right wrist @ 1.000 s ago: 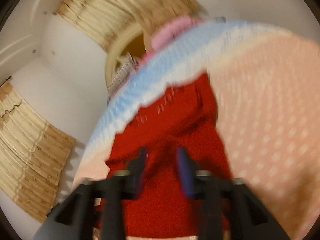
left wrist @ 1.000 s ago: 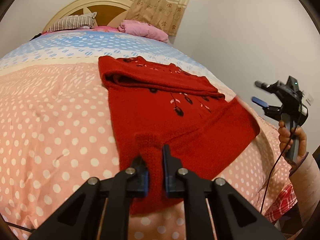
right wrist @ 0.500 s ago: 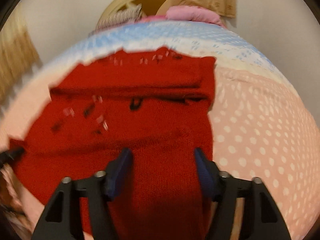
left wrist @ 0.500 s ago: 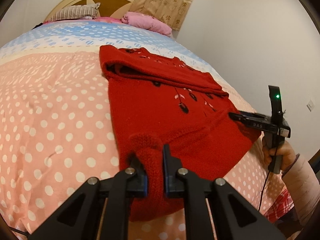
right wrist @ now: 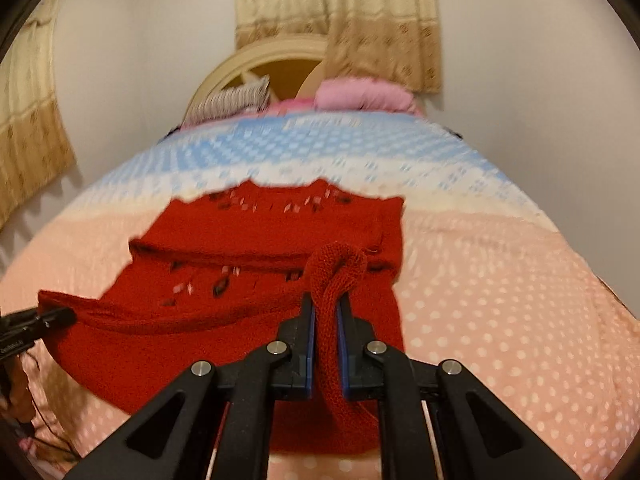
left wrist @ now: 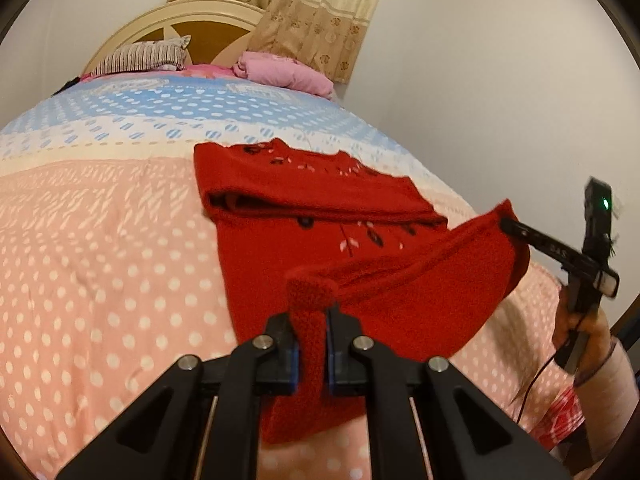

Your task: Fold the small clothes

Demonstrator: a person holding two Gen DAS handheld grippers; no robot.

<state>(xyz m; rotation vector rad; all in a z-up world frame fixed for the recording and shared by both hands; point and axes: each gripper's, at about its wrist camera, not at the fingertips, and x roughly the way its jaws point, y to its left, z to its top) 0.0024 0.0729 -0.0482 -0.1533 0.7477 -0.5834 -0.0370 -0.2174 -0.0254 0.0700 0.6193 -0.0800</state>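
Note:
A red knitted sweater with small dark and white motifs lies on the bed, its sleeves folded across the chest. It also shows in the right wrist view. My left gripper is shut on one corner of the sweater's bottom hem and holds it raised. My right gripper is shut on the other hem corner; in the left wrist view it grips the hem at the right. The hem hangs lifted between the two grippers above the bed.
The bed has a pink polka-dot cover with a blue and white band farther back. A striped pillow and a pink bundle lie by the wooden headboard. A wall runs along the bed's right side.
My right gripper, open 0.5 s ago, has closed on the sweater's hem corner. Both grippers have lifted the hem off the bed and moved it toward the collar.

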